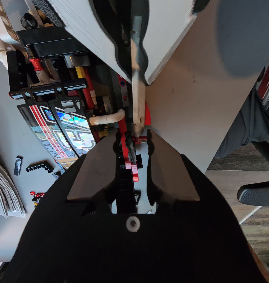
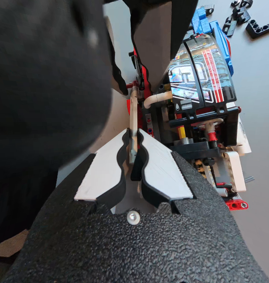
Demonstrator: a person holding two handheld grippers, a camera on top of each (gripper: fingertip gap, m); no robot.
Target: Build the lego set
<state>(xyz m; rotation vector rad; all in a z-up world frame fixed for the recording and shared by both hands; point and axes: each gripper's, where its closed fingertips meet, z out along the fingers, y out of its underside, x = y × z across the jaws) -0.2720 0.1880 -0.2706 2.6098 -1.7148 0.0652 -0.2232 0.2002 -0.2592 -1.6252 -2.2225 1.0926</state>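
1. The lego model [image 2: 199, 107], rigid plastic with snap-off panels, lies near the worktop [image 2: 261, 122] edge.
2. Right hand-held gripper [image 2: 133, 133] pinches a thin grey rod [image 2: 133, 116]; grip it mid-length.
3. Left hand-held gripper [image 1: 132, 134] stands narrow around the red beam [image 1: 123, 137]; contact unclear.

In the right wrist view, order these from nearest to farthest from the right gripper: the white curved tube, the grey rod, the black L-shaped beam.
1. Grey rod: between the fingers of the right gripper.
2. White curved tube: ahead, slightly right, on the model.
3. Black L-shaped beam: far top right, loose on the table.
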